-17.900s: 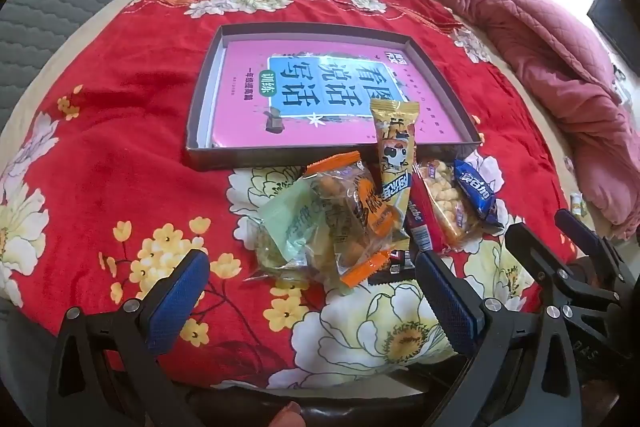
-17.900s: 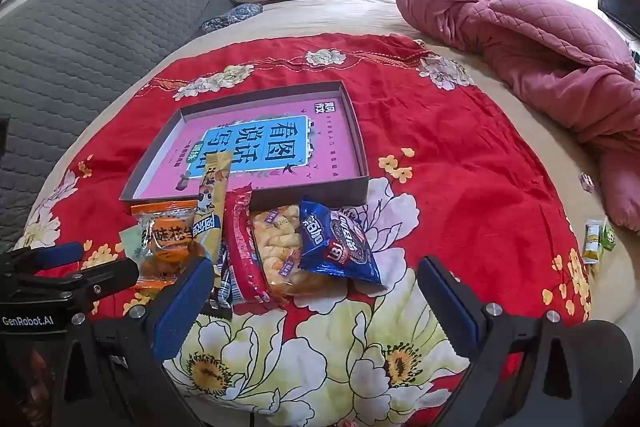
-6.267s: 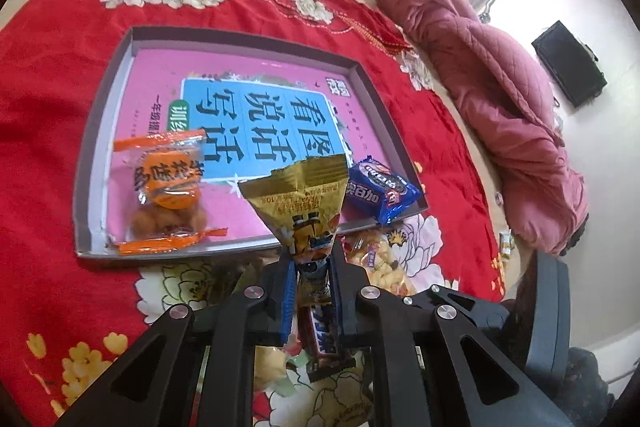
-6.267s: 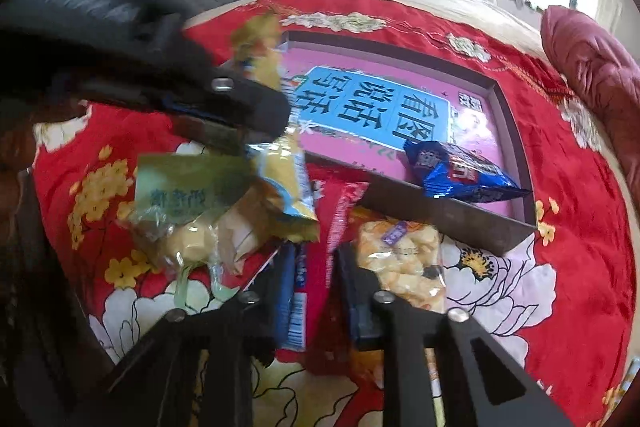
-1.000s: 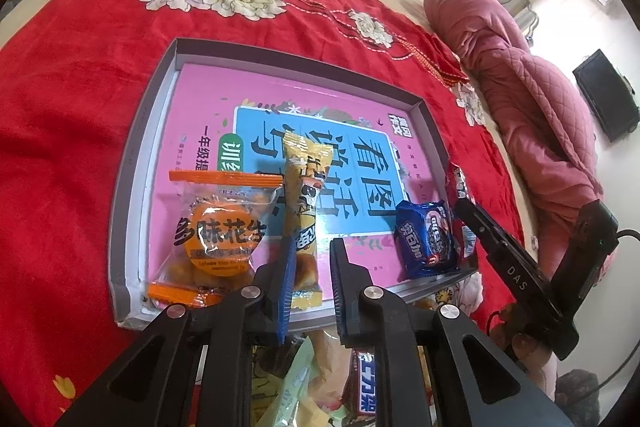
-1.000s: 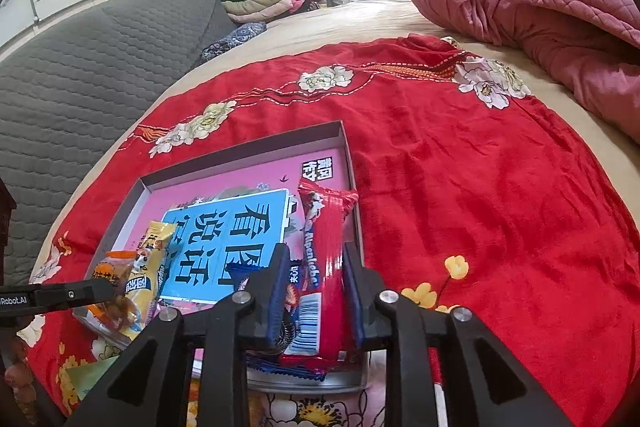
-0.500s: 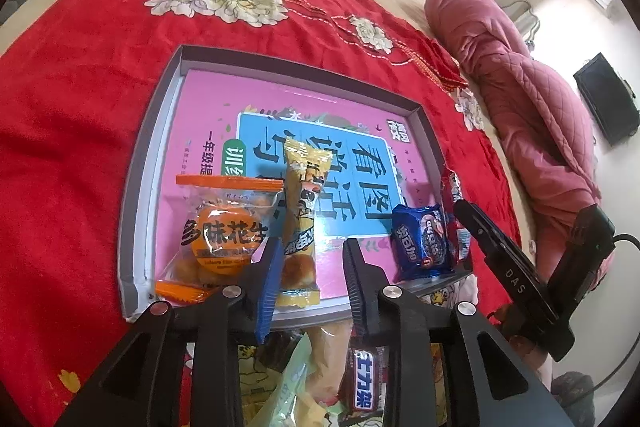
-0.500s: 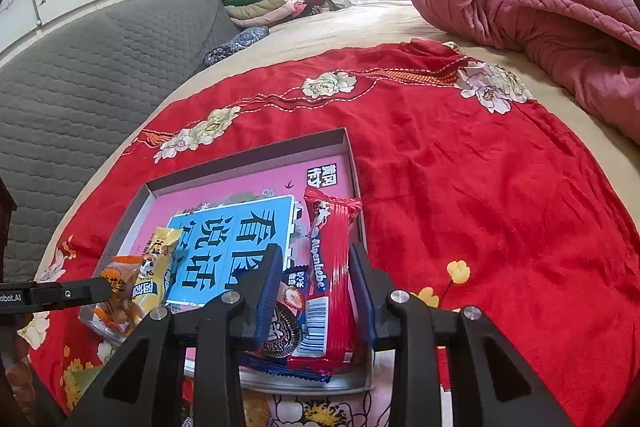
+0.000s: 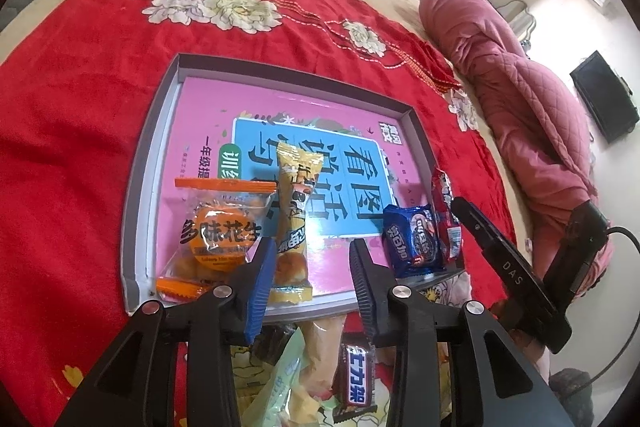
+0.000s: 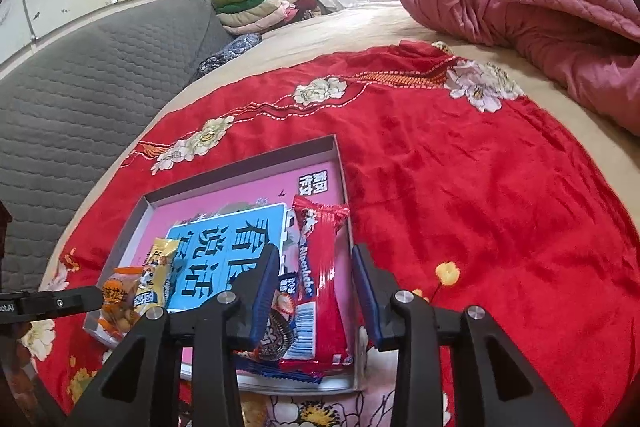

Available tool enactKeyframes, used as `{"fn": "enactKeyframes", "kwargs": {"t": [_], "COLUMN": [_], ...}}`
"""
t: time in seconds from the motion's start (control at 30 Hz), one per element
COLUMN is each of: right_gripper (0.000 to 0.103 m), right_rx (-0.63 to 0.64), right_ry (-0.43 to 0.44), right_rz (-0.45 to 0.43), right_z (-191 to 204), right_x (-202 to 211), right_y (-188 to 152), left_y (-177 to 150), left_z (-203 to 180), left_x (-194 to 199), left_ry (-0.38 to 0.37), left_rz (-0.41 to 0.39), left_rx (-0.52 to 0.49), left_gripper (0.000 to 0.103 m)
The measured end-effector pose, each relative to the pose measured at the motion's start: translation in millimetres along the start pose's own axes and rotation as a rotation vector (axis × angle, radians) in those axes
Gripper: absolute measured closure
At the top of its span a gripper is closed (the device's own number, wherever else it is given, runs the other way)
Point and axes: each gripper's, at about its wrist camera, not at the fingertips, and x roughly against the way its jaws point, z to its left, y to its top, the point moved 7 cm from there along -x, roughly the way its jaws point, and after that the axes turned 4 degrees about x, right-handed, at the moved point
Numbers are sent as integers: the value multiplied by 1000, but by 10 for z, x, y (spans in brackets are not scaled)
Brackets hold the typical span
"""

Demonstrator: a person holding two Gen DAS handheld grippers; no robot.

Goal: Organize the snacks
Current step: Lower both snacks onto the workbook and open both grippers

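A grey tray with a pink and blue book cover lying flat inside it sits on a red blanket with flowers, and the blanket is spread on a bed.

The left gripper hangs over the near edge of the tray. Its jaws have just been opening, and now they stand apart. The yellow snack stick lies in the tray with its near end between the jaws. The blue pad on the left looks very close to it, but the pads do not squeeze it. Just beside the stick, on its left, is the orange peanut bag (the two packs overlap a bit).

The right gripper hangs over the right end of the tray. Its jaws have just been opening too, and they stand apart. The long red bar lies in the tray between them, and the pads are off it. The bar lies along the tray's right wall. A blue cookie pack lies right beside it, partly under it in the right wrist view.

So four snacks are in the tray: two at the left end and two at the right end, with bare book cover between them.

More snacks are outside the tray, on the blanket under the left gripper: a brown chocolate bar, a pale green pack and a see-through bag with something yellow in it.

A rolled pink quilt lies far off on the bed, well apart from the tray.
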Motion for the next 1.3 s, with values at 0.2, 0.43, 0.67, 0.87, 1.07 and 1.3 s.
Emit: {"fn": "enactKeyframes", "kwargs": {"t": [0.2,0.43,0.67,0.87,1.07,1.3], "right_gripper": [66,65,58,57,48,46], "right_rx": [50,66,64,61,72,91], "right_ry": [22,38,46,60,80,84], "right_rz": [5,-8,-37,-58,-94,-107], "right_z": [145,202,213,227,279,325], "right_x": [-10,34,108,170,255,296], "right_y": [-31,-12,41,89,141,155], "left_y": [-8,8,42,53,60,63], "left_z": [7,12,-14,-30,-33,-20], "left_x": [25,100,198,287,385,457], "left_ry": [2,13,22,28,33,43], "left_rz": [-3,-20,-42,-55,-71,-83], "left_rx": [-3,-9,-20,-30,-37,-39], "left_gripper": [64,56,51,50,47,47]}}
